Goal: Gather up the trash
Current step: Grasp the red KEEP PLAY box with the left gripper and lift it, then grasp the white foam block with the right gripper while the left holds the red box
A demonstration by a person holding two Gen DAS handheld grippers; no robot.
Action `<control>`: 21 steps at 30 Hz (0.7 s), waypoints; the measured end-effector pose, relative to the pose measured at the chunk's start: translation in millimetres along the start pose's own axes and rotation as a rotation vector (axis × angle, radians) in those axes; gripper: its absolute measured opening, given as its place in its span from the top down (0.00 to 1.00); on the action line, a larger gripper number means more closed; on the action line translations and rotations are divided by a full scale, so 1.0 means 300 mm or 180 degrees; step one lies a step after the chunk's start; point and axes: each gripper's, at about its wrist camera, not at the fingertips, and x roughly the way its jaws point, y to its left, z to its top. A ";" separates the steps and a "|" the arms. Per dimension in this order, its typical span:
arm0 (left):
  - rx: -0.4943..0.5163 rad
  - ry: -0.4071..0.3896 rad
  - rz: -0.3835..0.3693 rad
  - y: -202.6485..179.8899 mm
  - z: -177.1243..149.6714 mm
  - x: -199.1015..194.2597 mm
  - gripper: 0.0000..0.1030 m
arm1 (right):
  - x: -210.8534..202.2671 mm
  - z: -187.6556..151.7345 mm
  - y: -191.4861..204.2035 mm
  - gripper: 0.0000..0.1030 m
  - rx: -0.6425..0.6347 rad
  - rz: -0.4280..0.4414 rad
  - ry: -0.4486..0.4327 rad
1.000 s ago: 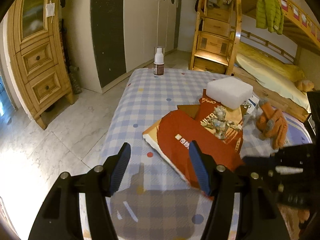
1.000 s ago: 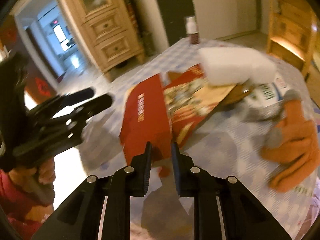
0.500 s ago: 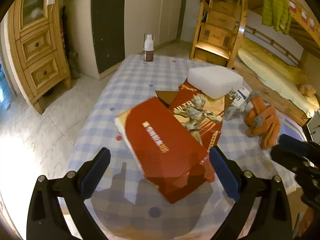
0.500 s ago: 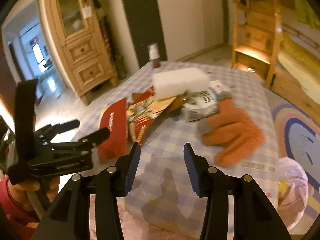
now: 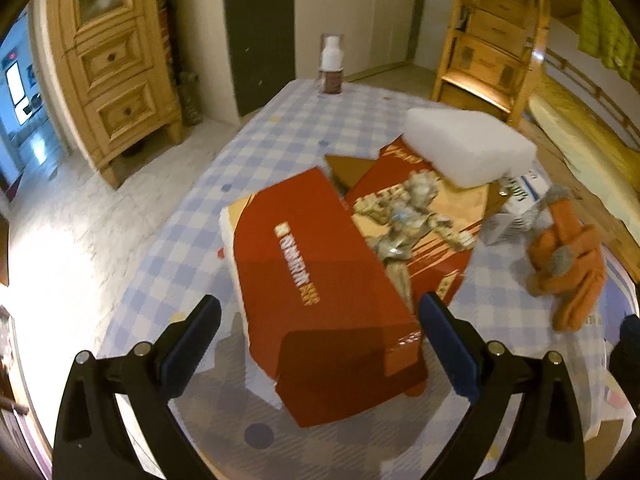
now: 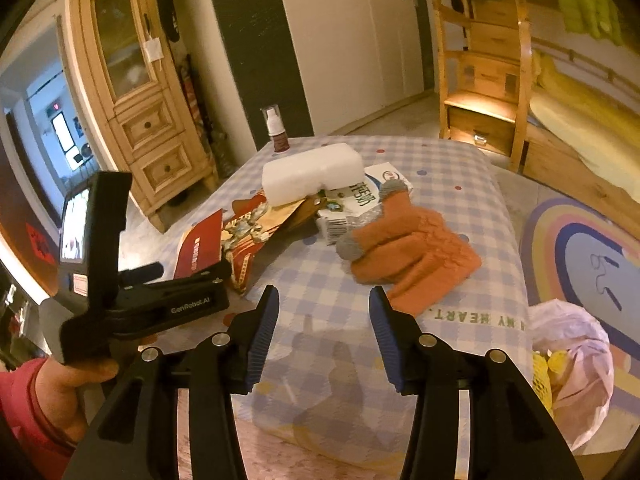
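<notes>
A flattened red cardboard box point(image 5: 328, 280) lies on the checked tablecloth, also seen in the right wrist view point(image 6: 200, 248). My left gripper point(image 5: 320, 320) is open wide, its jaws on either side of the box's near end. A white foam block point(image 5: 468, 148) rests on the box's far part. A white milk carton point(image 6: 360, 204) and an orange glove point(image 6: 412, 256) lie to the right. My right gripper point(image 6: 322, 320) is open and empty above the table's near edge.
A small pump bottle point(image 5: 331, 65) stands at the table's far end. A pale plastic bag with trash point(image 6: 568, 364) sits on the floor at the right of the table. A wooden cabinet point(image 5: 116, 68) and bunk bed stairs point(image 5: 492, 40) stand behind.
My right gripper let go of the red box, opened and pulled back to the right. My left gripper opened wide and moved in over the box's near end.
</notes>
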 end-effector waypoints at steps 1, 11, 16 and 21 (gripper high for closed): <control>-0.0036 0.0036 -0.0006 0.005 -0.003 0.006 0.07 | -0.001 -0.001 -0.002 0.53 0.0001 0.0000 -0.0004; 0.0007 0.0028 -0.0097 0.033 -0.032 -0.011 0.20 | -0.020 -0.006 -0.001 0.53 -0.0037 -0.0046 -0.0053; 0.0162 -0.0364 -0.0296 0.085 -0.038 -0.110 0.21 | -0.044 0.002 0.002 0.53 -0.0064 -0.0059 -0.0116; 0.0348 -0.0697 -0.0540 0.117 -0.013 -0.199 0.21 | -0.041 0.014 0.022 0.48 -0.0151 -0.0153 -0.0131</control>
